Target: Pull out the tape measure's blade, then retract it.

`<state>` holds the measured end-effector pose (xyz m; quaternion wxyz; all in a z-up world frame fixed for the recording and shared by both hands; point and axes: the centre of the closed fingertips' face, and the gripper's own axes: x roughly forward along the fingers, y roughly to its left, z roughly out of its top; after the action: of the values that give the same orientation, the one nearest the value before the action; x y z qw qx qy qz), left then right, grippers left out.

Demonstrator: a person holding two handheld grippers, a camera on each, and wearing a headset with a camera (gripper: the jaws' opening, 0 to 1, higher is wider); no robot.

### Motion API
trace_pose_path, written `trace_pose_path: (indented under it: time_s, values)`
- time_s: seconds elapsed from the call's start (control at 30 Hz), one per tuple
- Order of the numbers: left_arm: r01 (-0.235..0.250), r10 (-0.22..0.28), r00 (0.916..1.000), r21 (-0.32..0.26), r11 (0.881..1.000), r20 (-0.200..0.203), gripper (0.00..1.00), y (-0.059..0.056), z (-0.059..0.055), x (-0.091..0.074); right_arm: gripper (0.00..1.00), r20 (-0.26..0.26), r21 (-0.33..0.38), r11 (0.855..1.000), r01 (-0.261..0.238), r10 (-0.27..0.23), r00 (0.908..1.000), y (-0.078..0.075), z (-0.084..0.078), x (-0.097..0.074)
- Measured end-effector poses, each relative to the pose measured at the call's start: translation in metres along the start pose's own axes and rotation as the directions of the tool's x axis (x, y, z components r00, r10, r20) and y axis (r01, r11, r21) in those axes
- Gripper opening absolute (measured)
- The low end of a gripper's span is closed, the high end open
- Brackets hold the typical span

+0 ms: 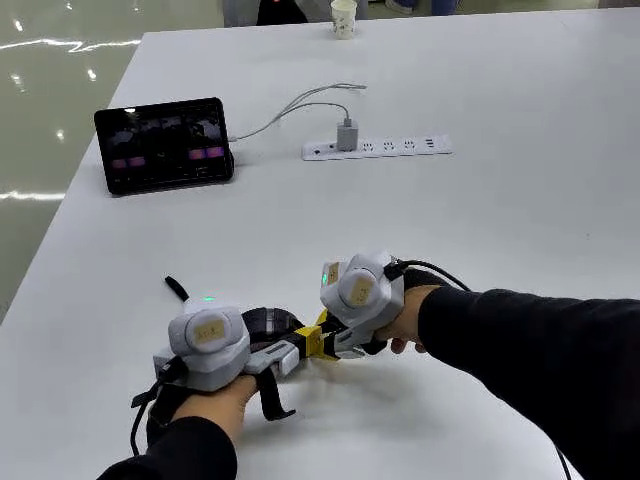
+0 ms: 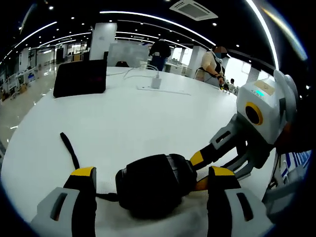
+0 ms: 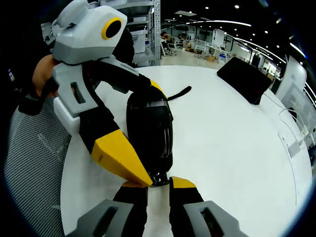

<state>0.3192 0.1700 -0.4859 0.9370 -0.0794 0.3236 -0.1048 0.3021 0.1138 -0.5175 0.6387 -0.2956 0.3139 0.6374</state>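
The tape measure [image 3: 150, 131] is lying on the near part of the table [image 1: 480, 220]. I am bracketing its case with the left gripper [image 2: 153, 173], jaws wide and slack on one side, to steady it. I am holding the right gripper [image 3: 159, 186] at the blade hook, jaws narrowed to a slit for pulling, apparently not yet pinching.

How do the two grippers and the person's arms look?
The left gripper and right gripper have rounded light-grey housings, grey-black jaws with yellow tips, a tan square label and a green light each. A black cable leaves the right one. The sleeves are black.
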Motion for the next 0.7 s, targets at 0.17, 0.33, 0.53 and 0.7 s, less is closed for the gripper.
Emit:
trace_pose_path:
  time_s: [0.17,0.33,0.53,0.7]
  values:
    - [0.056,-0.057,0.9982,0.062,0.996,0.018,0.99,-0.002,0.004,-0.006,0.15,0.018,0.026,0.999,0.021,-0.022,0.9996,0.0,-0.001,-0.007]
    - [0.166,-0.165,0.9862,0.08,0.983,-0.02,0.99,-0.01,0.0,-0.015,0.18,0.047,0.052,0.997,0.051,-0.053,0.9975,-0.001,0.002,-0.02]
    - [0.218,-0.215,0.9759,0.096,0.971,-0.036,0.99,-0.004,0.001,-0.029,0.28,0.08,0.083,0.992,0.095,-0.101,0.9916,-0.001,-0.003,-0.04]
    - [0.272,-0.268,0.9621,0.148,0.951,-0.049,0.99,0.002,0.003,-0.042,0.34,0.101,0.128,0.983,0.13,-0.143,0.9846,0.0,-0.019,-0.064]
